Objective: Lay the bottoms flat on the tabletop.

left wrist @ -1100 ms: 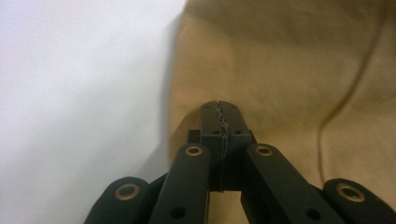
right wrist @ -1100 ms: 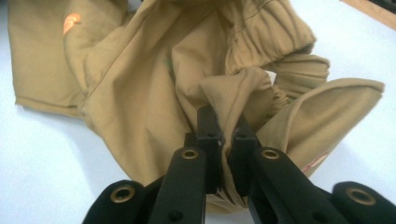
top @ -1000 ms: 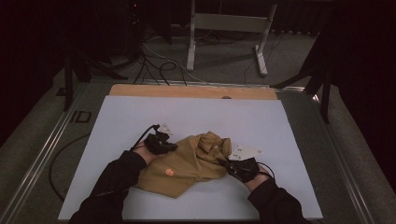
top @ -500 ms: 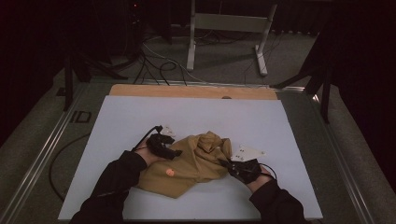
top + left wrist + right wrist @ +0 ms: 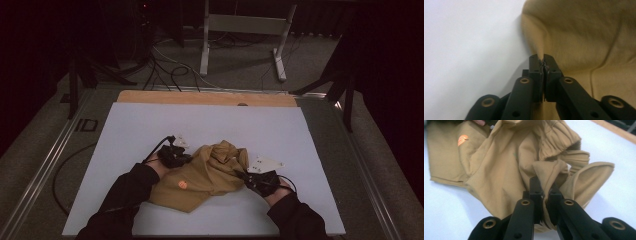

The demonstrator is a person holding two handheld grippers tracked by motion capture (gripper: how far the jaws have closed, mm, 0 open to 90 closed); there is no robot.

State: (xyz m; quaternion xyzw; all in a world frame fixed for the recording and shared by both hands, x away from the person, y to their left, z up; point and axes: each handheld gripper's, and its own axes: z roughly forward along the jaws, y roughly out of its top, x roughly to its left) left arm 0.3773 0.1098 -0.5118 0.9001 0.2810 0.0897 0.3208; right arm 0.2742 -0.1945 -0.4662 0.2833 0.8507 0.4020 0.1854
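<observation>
Now we have both tongs closed on cloth. Our left gripper (image 5: 543,60) has just been closing, and its jaws now pinch a thin peak of the tan garment (image 5: 210,172) at its very tip, with fabric caught between the pads. Our right gripper (image 5: 543,186) is clamped as well, with a thicker fold of the same cloth bunched between its jaws.

Beyond the left jaws, the fabric rises in a soft ridge and falls away to their right; to their left lies only the bare white table (image 5: 461,50). Ahead of the right jaws the garment heaps up, with a ribbed elastic band (image 5: 556,140) just past the pinched fold and a small orange logo (image 5: 462,139) farther off, up and to the left. In the high view the garment lies crumpled between our left gripper (image 5: 172,156) and right gripper (image 5: 260,181), touching both.

We judge the cloth light, limp and not at all fragile; it will sag and drape wherever it is unsupported. A pinch at a seam, hem or the ribbed band should hold best, since a thin single layer like the left one could slip out under a pull.
</observation>
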